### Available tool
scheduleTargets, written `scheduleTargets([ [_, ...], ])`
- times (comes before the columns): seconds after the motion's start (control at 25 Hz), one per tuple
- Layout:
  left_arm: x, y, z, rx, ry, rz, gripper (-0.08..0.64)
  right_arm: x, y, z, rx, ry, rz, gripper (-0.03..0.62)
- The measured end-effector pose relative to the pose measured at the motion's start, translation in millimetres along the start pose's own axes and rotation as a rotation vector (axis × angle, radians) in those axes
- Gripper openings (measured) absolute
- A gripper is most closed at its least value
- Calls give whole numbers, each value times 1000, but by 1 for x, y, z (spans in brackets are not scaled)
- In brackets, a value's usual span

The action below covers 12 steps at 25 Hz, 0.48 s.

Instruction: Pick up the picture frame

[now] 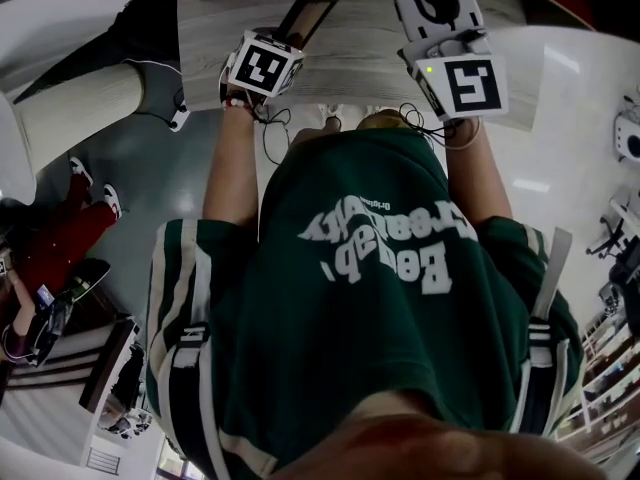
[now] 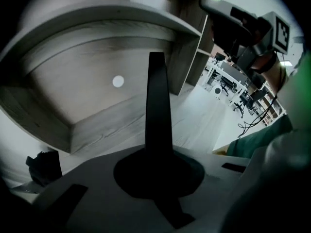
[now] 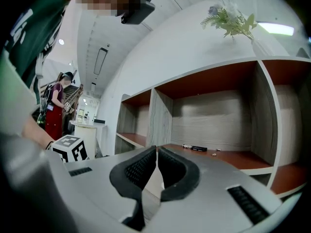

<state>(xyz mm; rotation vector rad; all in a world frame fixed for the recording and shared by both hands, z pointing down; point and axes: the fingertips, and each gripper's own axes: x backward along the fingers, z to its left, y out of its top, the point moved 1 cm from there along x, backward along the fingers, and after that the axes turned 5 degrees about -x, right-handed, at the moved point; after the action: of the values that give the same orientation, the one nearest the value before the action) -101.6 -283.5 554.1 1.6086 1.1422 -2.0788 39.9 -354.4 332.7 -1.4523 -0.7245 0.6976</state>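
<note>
The left gripper (image 2: 158,155) has its tongs pinched on the picture frame (image 2: 157,106). The frame is dark and thin and stands edge-on, rising straight out from between the pads. In the head view the picture frame (image 1: 306,18) is held over the pale wood-grain shelf (image 1: 350,58); whether it touches the board cannot be told. The right gripper (image 3: 156,152) has its tongs pressed together on nothing and points at a shelf unit (image 3: 214,115), where a black pen (image 3: 197,148) lies.
</note>
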Motion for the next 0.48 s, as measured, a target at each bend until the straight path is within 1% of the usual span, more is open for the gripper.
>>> scheduleTargets([
  [0.2,40,45,-7,-22,50,-176,26,4,16,-3,-2,-9,-31,35],
  [0.32,63,70,-1,-30,96,-276,26,0,16,-7,-2,-9,-5,35],
  [0.4,80,79,2,-33,124,-338,26,-1,17,-3,2,-4,5,35],
  [0.48,98,82,1,-35,152,-391,26,1,21,5,10,3,-5,35],
])
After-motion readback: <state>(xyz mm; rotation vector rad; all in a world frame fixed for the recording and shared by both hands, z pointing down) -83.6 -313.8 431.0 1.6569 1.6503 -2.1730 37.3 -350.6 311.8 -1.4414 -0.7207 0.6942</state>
